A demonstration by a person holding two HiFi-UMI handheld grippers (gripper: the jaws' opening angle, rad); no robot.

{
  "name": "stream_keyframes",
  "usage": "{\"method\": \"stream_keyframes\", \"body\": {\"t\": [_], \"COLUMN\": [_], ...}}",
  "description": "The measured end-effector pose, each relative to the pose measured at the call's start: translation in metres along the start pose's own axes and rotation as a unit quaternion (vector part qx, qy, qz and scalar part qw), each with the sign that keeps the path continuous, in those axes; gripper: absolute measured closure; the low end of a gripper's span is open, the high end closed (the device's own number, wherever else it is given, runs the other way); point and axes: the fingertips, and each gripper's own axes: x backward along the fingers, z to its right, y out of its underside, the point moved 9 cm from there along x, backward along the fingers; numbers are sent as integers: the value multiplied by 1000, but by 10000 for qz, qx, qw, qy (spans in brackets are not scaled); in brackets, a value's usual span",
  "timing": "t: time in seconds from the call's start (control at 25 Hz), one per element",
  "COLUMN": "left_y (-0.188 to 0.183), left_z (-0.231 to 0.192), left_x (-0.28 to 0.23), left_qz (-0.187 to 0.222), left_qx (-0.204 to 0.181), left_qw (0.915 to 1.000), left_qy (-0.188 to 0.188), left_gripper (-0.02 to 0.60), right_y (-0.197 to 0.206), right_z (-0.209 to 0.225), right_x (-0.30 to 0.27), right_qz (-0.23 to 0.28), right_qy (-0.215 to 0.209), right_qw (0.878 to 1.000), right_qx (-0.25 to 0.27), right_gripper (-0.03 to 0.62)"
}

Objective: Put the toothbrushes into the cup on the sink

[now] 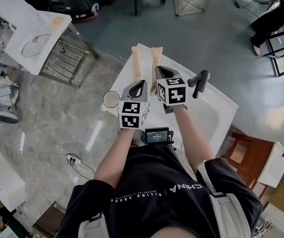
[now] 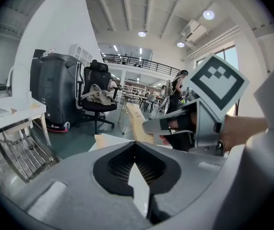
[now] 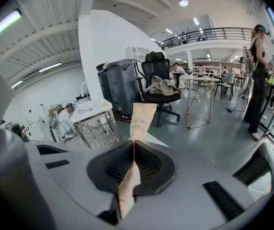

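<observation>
My right gripper (image 3: 133,147) pinches one wrapped toothbrush (image 3: 141,120). My left gripper (image 2: 136,147) pinches the second toothbrush (image 1: 137,63). Both are above the sink (image 1: 211,108). The cup (image 1: 110,99) looks empty, so both must still go in.

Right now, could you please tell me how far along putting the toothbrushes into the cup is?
Done: both pickups. In hand: the left gripper is shut on one beige paper-wrapped toothbrush, the right gripper on the other wrapped toothbrush, both held over the white rectangular sink. Left: the round pale cup at the sink's left edge shows no toothbrush inside, so both drops remain.
</observation>
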Motion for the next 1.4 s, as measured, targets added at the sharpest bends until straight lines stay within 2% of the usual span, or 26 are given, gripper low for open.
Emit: {"method": "stream_keyframes", "body": {"t": [0.2,0.44,0.8,1.04,1.4], "left_y": [1,16,31,26,9], "left_z": [-5,-11,-13,-25,-70], "left_x": [36,78,115,129,150], "left_qz": [177,217,278,385,576], "left_qx": [-14,26,-21,-41,98], "left_qw": [9997,9992,9990,9991,9977], "left_qy": [190,323,343,160,-347], "left_gripper": [575,575,575,575,575], "right_y": [14,43,60,50,13], "right_z": [-34,-71,-98,-111,-153], "right_x": [41,73,99,97,61], "right_qz": [239,243,390,478,704], "right_qy": [129,263,361,118,-478], "right_qw": [9996,9993,9986,9988,9951], "right_qx": [69,79,-15,49,498], "right_gripper": [576,576,576,576,574]}}
